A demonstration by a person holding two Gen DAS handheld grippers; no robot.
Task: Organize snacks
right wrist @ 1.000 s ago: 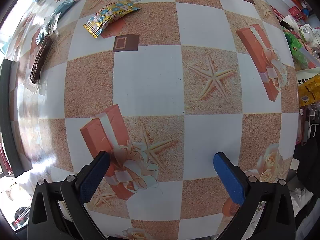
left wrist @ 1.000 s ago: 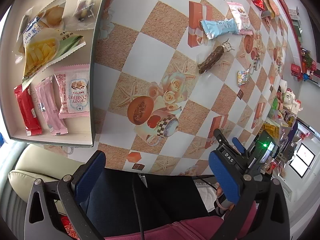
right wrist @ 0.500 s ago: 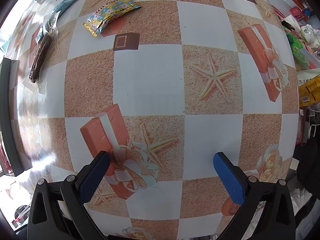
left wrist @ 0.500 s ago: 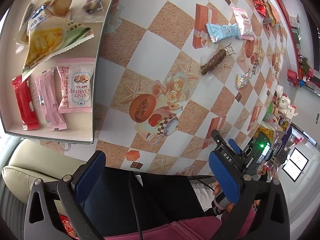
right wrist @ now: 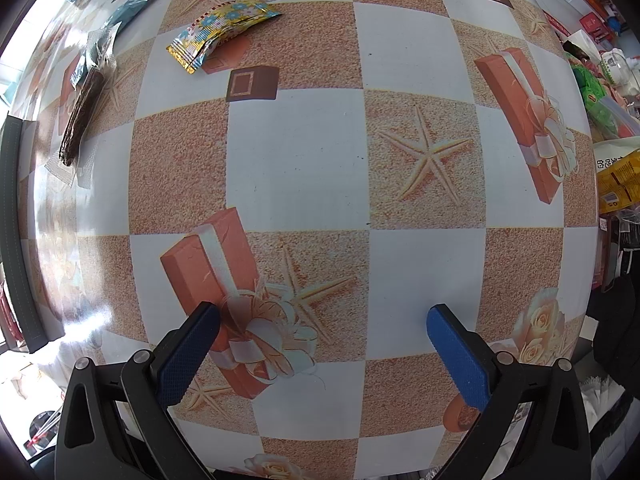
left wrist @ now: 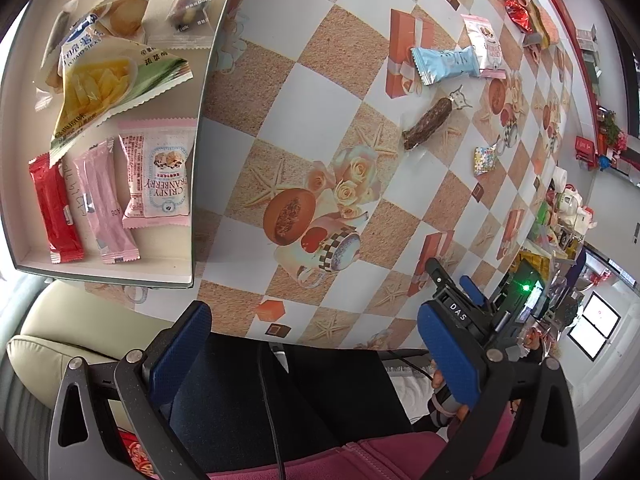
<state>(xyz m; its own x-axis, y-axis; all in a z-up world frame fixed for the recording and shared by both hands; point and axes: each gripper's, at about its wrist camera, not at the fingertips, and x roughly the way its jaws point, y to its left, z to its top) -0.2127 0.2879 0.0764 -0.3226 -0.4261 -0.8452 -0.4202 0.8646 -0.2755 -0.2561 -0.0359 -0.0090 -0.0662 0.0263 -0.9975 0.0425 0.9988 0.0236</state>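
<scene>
A grey-rimmed box [left wrist: 202, 128] at the left holds several snack packets, among them a pink cranberry crisp pack [left wrist: 158, 176] and a red stick [left wrist: 54, 208]. Loose on the checked tablecloth lie a dark brown stick snack [left wrist: 428, 122], also in the right wrist view [right wrist: 82, 114], a light blue packet [left wrist: 444, 64], a pink packet [left wrist: 486, 46] and a small gold flowered packet [left wrist: 485, 160], also in the right wrist view [right wrist: 222, 34]. My left gripper [left wrist: 314, 344] is open and empty, held off the table's near edge over the person's lap. My right gripper [right wrist: 322, 344] is open and empty above the tablecloth.
The right gripper's body [left wrist: 472, 312] shows at the table's near right corner in the left wrist view. Red wrapped sweets [left wrist: 520, 8] lie at the far end. A cluttered shelf [left wrist: 560, 216] stands beyond the table's right edge. A cream cushion [left wrist: 80, 332] sits below the box.
My left gripper has drawn back and up from the table, so the box and snacks sit farther off. The right gripper has barely moved.
</scene>
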